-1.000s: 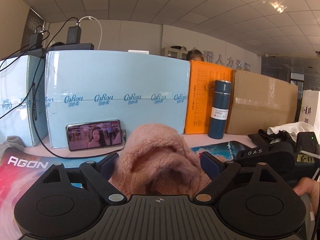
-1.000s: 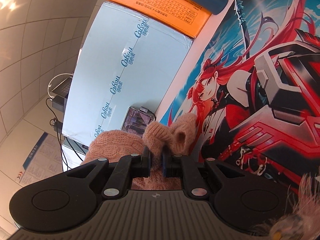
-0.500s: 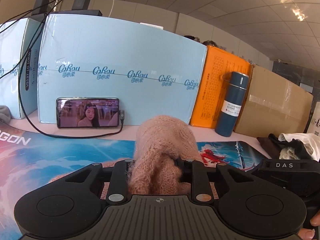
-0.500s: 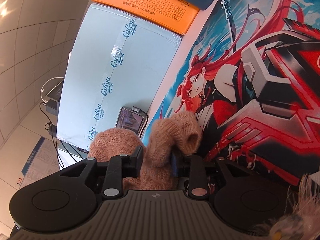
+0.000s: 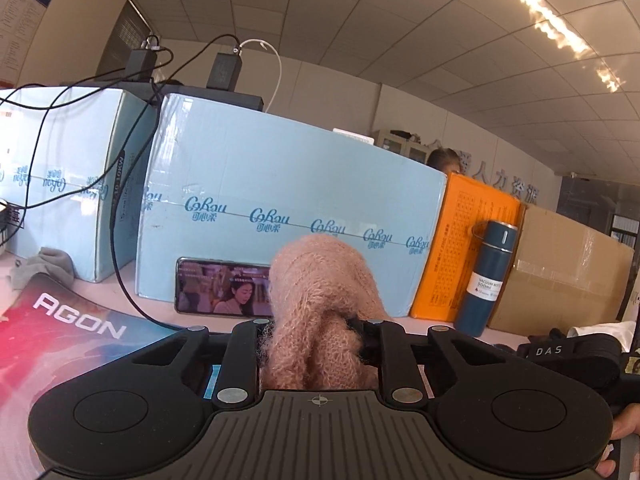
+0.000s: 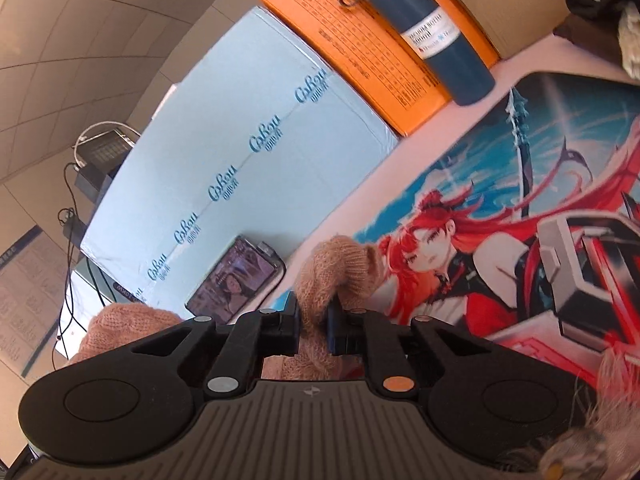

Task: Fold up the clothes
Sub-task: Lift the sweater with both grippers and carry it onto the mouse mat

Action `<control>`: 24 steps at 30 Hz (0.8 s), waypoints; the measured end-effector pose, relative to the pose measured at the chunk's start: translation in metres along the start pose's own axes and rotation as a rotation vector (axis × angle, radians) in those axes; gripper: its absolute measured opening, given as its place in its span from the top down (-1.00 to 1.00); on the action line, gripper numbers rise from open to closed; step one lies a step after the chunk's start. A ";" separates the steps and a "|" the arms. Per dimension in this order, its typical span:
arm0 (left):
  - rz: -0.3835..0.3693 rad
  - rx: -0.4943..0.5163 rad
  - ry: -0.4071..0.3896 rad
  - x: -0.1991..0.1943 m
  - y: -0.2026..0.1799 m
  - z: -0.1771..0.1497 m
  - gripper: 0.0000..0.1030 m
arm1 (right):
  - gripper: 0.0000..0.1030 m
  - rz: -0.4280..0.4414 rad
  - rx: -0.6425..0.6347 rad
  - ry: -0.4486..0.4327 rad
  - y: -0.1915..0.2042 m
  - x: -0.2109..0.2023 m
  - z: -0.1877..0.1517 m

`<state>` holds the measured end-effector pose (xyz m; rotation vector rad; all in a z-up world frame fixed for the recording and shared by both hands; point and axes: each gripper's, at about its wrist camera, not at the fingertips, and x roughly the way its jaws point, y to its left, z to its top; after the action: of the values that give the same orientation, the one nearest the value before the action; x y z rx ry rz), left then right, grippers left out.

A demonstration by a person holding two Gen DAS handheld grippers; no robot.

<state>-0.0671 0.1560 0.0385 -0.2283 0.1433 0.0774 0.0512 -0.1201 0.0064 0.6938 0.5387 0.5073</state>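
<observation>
Left wrist view level, near desk; right wrist view rolled, angled down; both share blue box (image 5: 280,216) (image 6: 240,184)

1. Setting: an office interior, with a work desk used as an improvised station.
2. Suspended grid ceiling of square pale panels (image 5: 400,20) with a long strip light (image 5: 548,16).
3. Large grey Chinese lettering on the rear wall (image 5: 500,188), and a glass-fronted cabinet (image 5: 400,148) beside it.
4. Printed notice board on the left wall (image 5: 20,12).
5. Desk bounded by stacked light-blue cardboard cartons (image 5: 280,188), an orange printed carton (image 5: 472,240) and a plain brown taped carton (image 5: 568,276).
6. Desk surface carries a large illustrated gaming mat (image 6: 520,200), a propped smartphone playing video (image 5: 224,292), black charger cables (image 5: 120,240) and a dark-blue vacuum bottle (image 5: 488,276).
</observation>
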 end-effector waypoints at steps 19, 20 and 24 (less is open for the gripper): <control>0.362 0.082 0.157 0.012 0.048 -0.021 -0.57 | 0.79 -0.243 0.060 -0.241 -0.057 -0.001 0.029; 0.332 0.092 0.154 0.011 0.046 -0.018 -0.63 | 0.79 -0.241 0.060 -0.240 -0.056 -0.001 0.028; 0.163 0.148 0.211 0.016 0.028 -0.014 -0.76 | 0.72 -0.262 0.079 -0.208 -0.059 0.002 0.026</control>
<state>-0.0553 0.1811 0.0161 -0.0764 0.3768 0.2037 0.0835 -0.1697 -0.0190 0.7291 0.4472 0.1669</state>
